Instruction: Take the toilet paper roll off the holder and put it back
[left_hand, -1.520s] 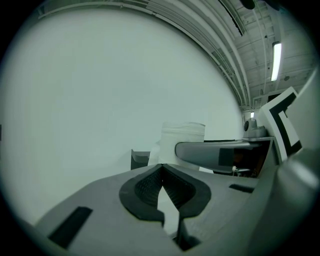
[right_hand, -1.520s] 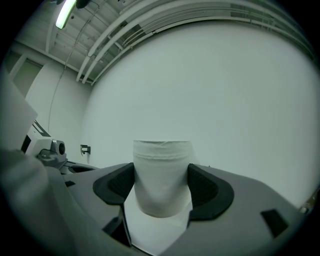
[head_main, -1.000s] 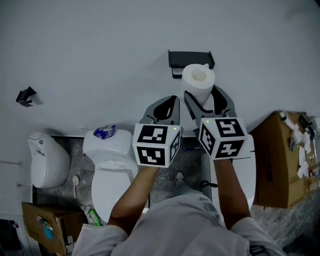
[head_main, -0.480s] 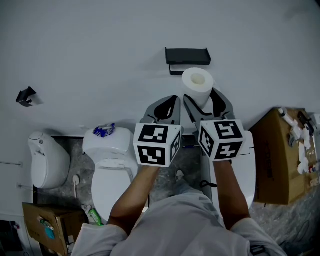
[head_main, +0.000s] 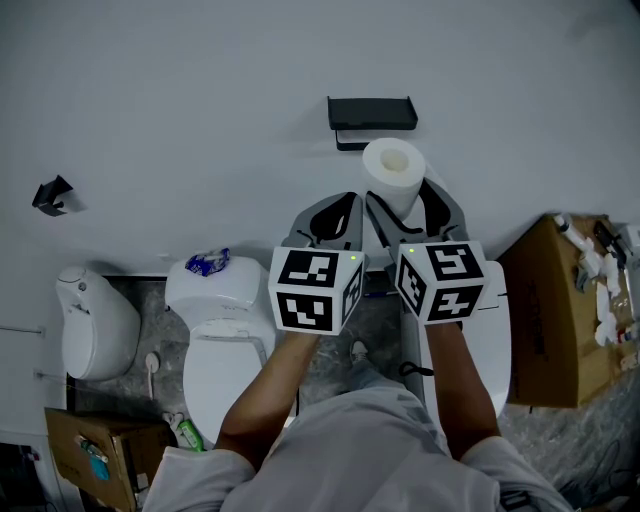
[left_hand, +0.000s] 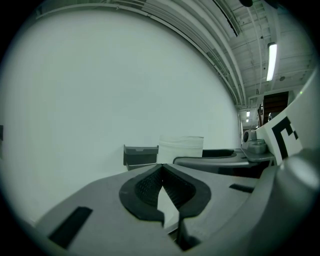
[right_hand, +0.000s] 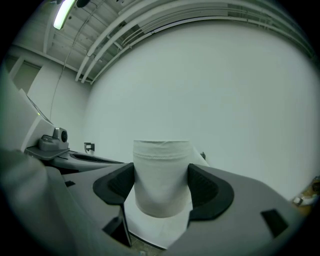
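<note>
Near holder (head_main: 372, 113), white TP roll (head_main: 393, 168) upright, gripped by R claw (right_hand: 162, 186); L claw (left_hand: 161, 170) clenched, empty

– What sort of place are you in?
– A washroom set-up: a white toilet (head_main: 225, 330) below me, another white fixture (head_main: 95, 320) beside it, a black paper holder (head_main: 372, 112) on the wall (head_main: 180, 120).
– A home?
– Hardly. Cardboard boxes (head_main: 555, 320) stand about, with bare pipes (right_hand: 125, 35) and a strip light (left_hand: 271, 61) overhead: a big hall.
</note>
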